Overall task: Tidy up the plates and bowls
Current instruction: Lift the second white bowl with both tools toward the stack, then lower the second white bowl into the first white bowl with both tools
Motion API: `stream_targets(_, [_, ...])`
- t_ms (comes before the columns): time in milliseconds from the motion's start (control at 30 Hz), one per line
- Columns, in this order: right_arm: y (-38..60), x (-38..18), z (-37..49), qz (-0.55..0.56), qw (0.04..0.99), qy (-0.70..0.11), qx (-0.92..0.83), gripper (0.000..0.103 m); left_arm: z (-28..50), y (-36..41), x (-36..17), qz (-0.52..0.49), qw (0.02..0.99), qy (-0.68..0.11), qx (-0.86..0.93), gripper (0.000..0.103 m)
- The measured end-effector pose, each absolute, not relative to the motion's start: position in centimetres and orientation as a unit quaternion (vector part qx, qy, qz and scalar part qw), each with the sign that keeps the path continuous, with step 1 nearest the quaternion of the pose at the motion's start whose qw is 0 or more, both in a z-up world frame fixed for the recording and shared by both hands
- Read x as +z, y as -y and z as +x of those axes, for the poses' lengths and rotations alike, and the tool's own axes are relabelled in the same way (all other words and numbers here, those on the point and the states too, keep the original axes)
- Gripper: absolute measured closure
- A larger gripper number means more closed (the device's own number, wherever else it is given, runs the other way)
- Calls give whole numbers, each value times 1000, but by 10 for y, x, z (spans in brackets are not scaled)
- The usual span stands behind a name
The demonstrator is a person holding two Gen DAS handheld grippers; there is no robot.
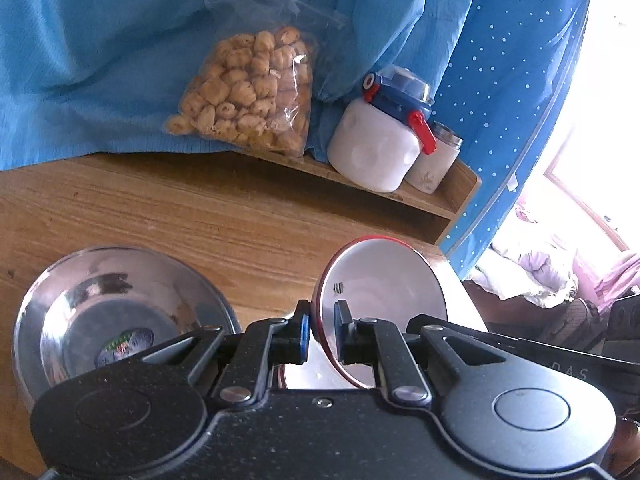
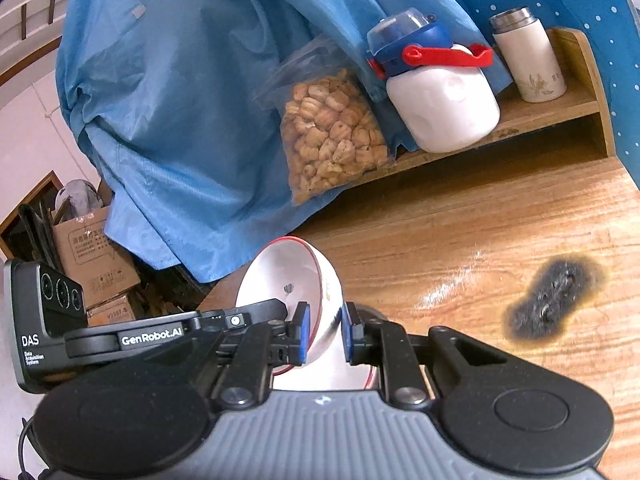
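Midway, by the look of it. Left gripper (image 1: 323,330) pinched on the rim of a red-edged plate (image 1: 384,280), right gripper (image 2: 325,330) clamped on a white bowl (image 2: 288,280), both aloft over the wooden table (image 1: 168,208). Steel bowl (image 1: 116,312) unstacked; nothing gathered yet.
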State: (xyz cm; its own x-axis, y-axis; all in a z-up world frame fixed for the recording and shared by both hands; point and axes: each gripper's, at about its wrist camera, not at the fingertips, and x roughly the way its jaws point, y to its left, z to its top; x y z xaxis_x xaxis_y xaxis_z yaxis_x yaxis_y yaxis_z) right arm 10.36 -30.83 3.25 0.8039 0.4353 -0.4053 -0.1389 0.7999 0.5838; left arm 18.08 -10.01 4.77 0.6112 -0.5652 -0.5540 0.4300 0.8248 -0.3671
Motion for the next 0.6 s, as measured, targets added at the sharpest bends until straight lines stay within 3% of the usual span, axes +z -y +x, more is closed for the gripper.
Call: stream_targets(600, [308,21,75,299,904,-271,138,83,157,104,36,-82,897,-326,-286,91])
